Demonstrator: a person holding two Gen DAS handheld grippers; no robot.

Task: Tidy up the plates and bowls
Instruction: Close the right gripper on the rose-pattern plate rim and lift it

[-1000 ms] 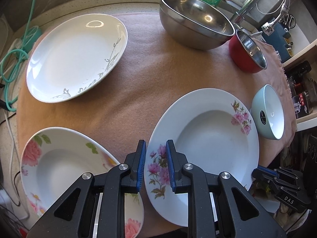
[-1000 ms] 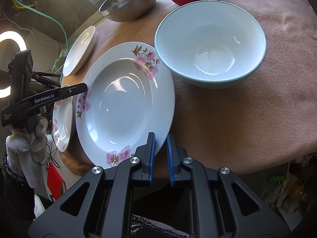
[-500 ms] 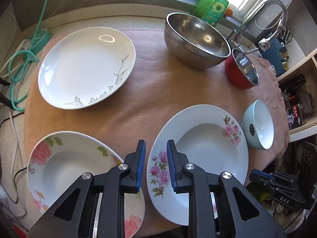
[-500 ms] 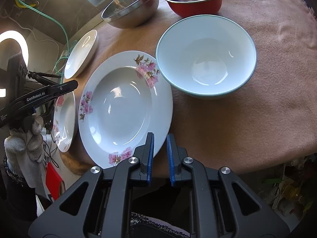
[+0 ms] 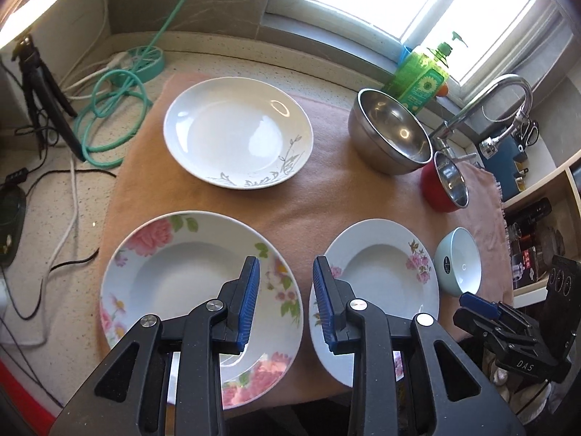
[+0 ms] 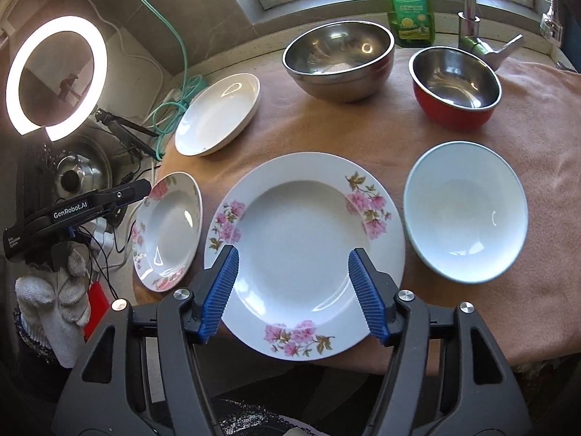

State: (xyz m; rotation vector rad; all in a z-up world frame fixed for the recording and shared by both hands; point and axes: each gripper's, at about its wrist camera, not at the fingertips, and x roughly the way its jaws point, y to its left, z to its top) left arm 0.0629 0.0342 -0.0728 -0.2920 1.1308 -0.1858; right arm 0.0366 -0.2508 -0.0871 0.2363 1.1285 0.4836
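On a pink cloth [image 5: 326,196] lie three plates: a white one with grey leaves [image 5: 238,132] at the back, a big-rose plate [image 5: 189,279] front left, and a small-pink-flower plate [image 5: 381,283] [image 6: 305,250] front right. A pale blue bowl [image 6: 464,210], a red bowl [image 6: 455,87] and a steel bowl [image 6: 339,60] stand to the right and back. My left gripper [image 5: 285,301] hovers above the gap between the two front plates, its jaws opening with nothing between them. My right gripper [image 6: 292,294] hovers over the pink-flower plate's near rim, its jaws opening wide and holding nothing.
A green soap bottle [image 5: 421,76] and a tap [image 5: 501,98] stand behind the bowls. Teal hose [image 5: 116,109], cables and a tripod [image 5: 40,83] lie left of the cloth. A ring light [image 6: 54,72] glows at the left. A gloved hand [image 6: 54,305] holds the left gripper.
Both grippers rose and pulled back from the pink-flower plate, so more of the counter shows. Both sets of jaws opened from nearly shut, the right much wider than the left.
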